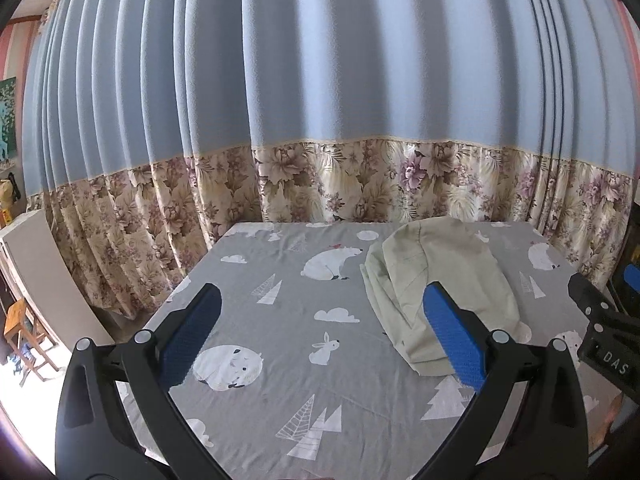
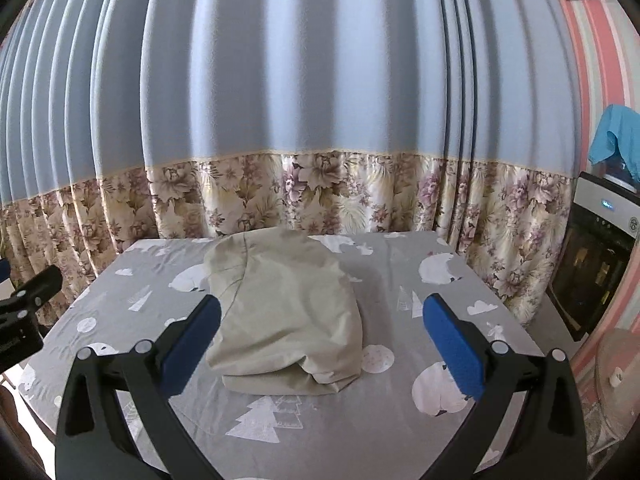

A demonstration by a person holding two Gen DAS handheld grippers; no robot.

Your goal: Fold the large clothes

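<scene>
While pale garment lies bunched on bed, L gripper & R gripper gape wide, empty

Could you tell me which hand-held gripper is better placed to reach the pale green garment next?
Probably the right hand-held gripper: the garment lies centred between its open fingers. From the left hand-held gripper, also open, it sits off to the right side.

A pleated blue curtain with a floral lower band spans the rear. In front stands a table under a grey animal-print sheet. Pink striped wall at right, beside a dark glass-fronted appliance. Wooden stool at left.
</scene>
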